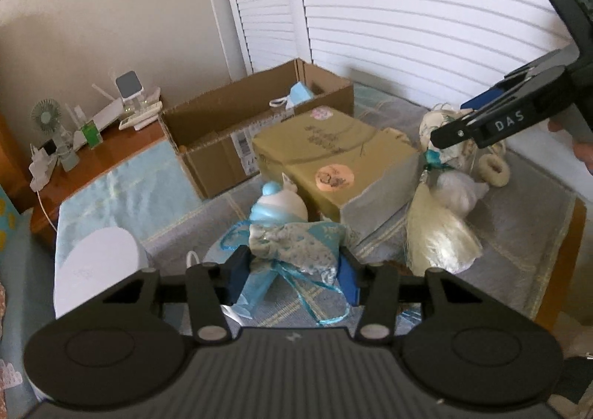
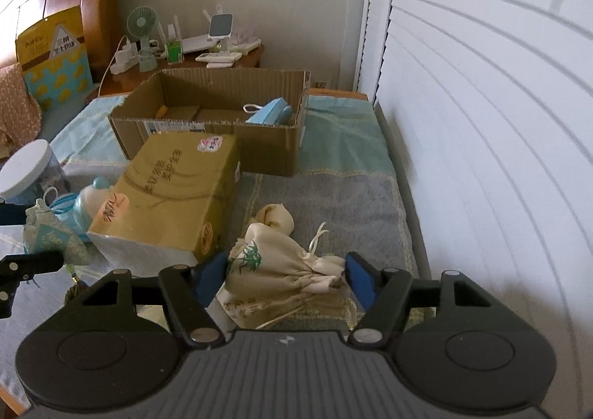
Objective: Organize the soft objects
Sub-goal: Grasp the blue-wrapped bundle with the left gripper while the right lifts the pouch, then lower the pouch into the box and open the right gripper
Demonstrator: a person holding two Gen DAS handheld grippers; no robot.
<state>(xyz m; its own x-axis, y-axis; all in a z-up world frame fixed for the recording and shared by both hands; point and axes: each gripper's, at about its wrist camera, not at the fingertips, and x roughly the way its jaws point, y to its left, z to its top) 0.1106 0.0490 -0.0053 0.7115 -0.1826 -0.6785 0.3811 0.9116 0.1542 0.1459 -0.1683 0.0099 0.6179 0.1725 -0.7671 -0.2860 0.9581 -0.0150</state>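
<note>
- My left claw (image 1: 294,272) is clamped on a small blue-and-white patterned pouch (image 1: 296,246); both blue pads press into its sides, and teal ribbon trails from it below the fingers.
- My right claw (image 2: 287,276) has a cream drawstring bag (image 2: 281,270) with a green bamboo print between its pads. The left pad touches the fabric, the right one sits at the gathered neck; I cannot tell whether it is actually pinching.
- Both bundles sit over the grey-and-blue cloth on the bench (image 2: 333,196).
- Just behind the pouch stands a pale bottle with a blue cap (image 1: 276,202), beside a closed yellow box (image 1: 333,159) with stickers on it.
- Beyond that box is an open cardboard carton (image 2: 211,122) with a light blue face mask (image 2: 272,111) lying in its right end.
- More soft items lie to the right of the yellow box: a shiny cream sachet (image 1: 437,233) and a white wad (image 1: 457,191).
- A white-lidded tub (image 2: 26,167) stands on the left.
</note>
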